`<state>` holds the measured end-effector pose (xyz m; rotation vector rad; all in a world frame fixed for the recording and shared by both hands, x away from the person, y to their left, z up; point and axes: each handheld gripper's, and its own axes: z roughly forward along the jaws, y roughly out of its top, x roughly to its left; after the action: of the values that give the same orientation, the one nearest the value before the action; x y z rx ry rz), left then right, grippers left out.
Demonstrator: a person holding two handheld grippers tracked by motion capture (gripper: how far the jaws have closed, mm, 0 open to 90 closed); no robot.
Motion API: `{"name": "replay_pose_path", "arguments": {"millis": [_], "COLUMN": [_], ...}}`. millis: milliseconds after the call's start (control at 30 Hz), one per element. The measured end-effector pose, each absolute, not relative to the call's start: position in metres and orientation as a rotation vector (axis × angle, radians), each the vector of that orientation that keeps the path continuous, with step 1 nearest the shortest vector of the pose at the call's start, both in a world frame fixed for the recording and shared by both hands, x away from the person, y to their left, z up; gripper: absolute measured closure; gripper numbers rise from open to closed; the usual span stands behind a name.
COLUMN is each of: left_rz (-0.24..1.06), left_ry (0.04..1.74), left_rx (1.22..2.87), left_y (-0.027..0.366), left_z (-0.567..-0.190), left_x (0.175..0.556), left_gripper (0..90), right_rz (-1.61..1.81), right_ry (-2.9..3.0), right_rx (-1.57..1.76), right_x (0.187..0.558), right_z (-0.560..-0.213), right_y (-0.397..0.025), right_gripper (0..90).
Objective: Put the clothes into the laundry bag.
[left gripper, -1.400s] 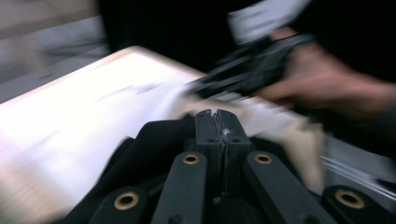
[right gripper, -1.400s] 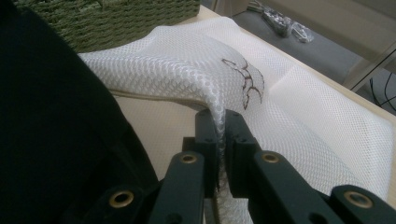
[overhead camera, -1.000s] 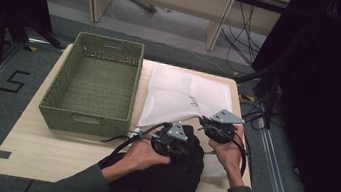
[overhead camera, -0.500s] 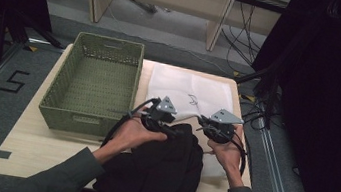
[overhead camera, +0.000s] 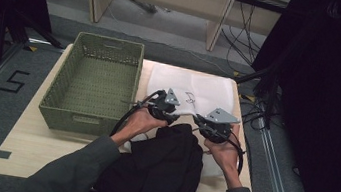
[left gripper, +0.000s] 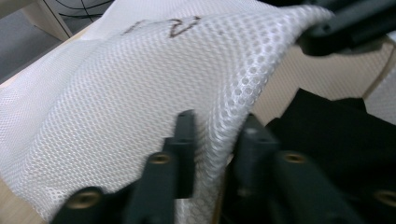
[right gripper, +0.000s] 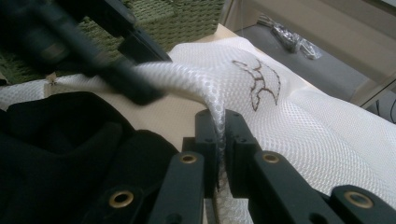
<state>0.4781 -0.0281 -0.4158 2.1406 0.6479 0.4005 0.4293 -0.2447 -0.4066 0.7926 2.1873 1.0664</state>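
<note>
While I hold the near edge of the white mesh bag with both tools, the step in hand looks like opening its mouth so the black garment can go in. My right gripper has its jaws pressed tight on a fold of the mesh rim, low in the middle of its own view. My left gripper has its jaws spread to a middling gap with mesh lying between them; I cannot tell from its view whether they actually pinch the cloth.

To do this well, I judge that I should make sure each tool has one layer only, lift the upper layer and pull the two grips apart sideways, keeping the rim taut so the mouth does not sag shut. Jerking risks the thin mesh slipping out of the left jaws.

In the high view the bag lies right of centre on the table, just above the garment, which spreads over the table's lower edge at bottom centre.

Counting: one mesh bag, one black garment, one green woven basket standing with nothing in it at centre left, two grippers, one table.
</note>
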Motion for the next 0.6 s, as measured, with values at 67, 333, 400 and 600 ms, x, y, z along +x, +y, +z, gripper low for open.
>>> {"name": "replay_pose_path", "arguments": {"millis": [67,333,400,600], "left_rz": [0.394,0.387,0.385,0.382], "left_ry": [0.619,0.605,0.61,0.589], "left_rx": [2.168,2.223,2.218,2.235], "left_y": [-0.026,-0.011,-0.009,-0.008], "left_z": [-0.413,-0.402,-0.401,-0.399], "left_x": [0.478,0.48,0.479,0.477], "left_gripper": [83.6,83.9,83.8,83.2], "right_rz": [1.063,1.199,1.191,1.09], "right_ry": [2.208,2.327,2.38,2.557], "right_rx": [0.786,0.82,0.852,0.912], "right_x": [0.429,0.384,0.367,0.34], "right_z": [-0.407,-0.387,-0.39,-0.424], "right_y": [-0.243,-0.245,-0.246,-0.245], "right_gripper": [84.1,38.6,35.5,31.4]}}
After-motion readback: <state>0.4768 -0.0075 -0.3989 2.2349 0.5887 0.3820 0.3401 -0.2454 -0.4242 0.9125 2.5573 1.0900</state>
